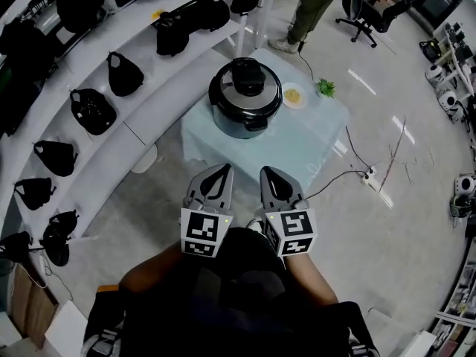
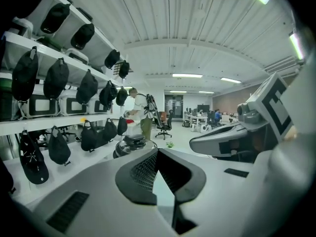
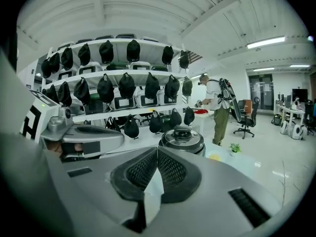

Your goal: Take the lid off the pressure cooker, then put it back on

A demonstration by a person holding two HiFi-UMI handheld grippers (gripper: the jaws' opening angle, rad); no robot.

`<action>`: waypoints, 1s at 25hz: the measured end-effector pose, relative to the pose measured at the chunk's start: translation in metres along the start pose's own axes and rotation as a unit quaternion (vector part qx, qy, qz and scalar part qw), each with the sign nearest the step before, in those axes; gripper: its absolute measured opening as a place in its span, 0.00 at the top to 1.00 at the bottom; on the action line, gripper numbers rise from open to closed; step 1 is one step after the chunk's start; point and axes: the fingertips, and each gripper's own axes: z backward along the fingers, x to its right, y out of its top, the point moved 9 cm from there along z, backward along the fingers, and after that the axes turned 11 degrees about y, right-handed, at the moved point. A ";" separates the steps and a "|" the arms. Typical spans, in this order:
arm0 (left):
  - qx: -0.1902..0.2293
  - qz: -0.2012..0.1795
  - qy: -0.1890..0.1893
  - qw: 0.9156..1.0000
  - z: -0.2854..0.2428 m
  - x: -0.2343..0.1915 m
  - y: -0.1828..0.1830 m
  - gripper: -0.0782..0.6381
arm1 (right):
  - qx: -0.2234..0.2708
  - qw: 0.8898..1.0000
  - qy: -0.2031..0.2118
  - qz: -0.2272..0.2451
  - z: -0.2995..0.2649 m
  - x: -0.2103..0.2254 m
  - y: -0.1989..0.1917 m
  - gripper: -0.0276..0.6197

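The cooker (image 1: 245, 99) stands on the table (image 1: 312, 136) with its lid (image 1: 246, 80) seated on top, which fits a lid yet to come off or one already put back. The left hand-held gripper (image 1: 222, 171) and right hand-held gripper (image 1: 269, 172) hang side by side short of the table, aimed at the cooker, jaws pressed together on nothing

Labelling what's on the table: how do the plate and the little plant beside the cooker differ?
The plate is flat, round and white with something yellowish on it; the plant is green, leafy and upright. The plate lies close to the cooker; the plant stands farther out, near the table's edge. Both are small and rest on the pale table.
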 end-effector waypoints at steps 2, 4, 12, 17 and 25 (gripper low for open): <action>0.002 -0.002 -0.004 1.000 0.000 -0.004 -0.001 0.88 | 0.000 1.000 -0.006 -0.005 -0.001 -0.003 -0.001 0.93; 0.003 -0.003 -0.006 1.000 0.000 -0.007 -0.001 0.88 | 0.001 1.000 -0.010 -0.007 -0.003 -0.005 0.000 0.93; 0.006 -0.003 -0.009 1.000 -0.006 -0.012 -0.001 0.88 | 0.000 1.000 -0.006 0.009 -0.007 -0.011 0.000 0.93; 0.005 -0.004 -0.009 1.000 -0.009 -0.011 0.000 0.88 | 0.002 1.000 -0.009 0.006 -0.009 -0.005 0.002 0.93; 0.001 -0.003 -0.006 1.000 -0.012 -0.008 -0.002 0.88 | -0.001 1.000 -0.005 0.000 -0.011 -0.001 -0.001 0.93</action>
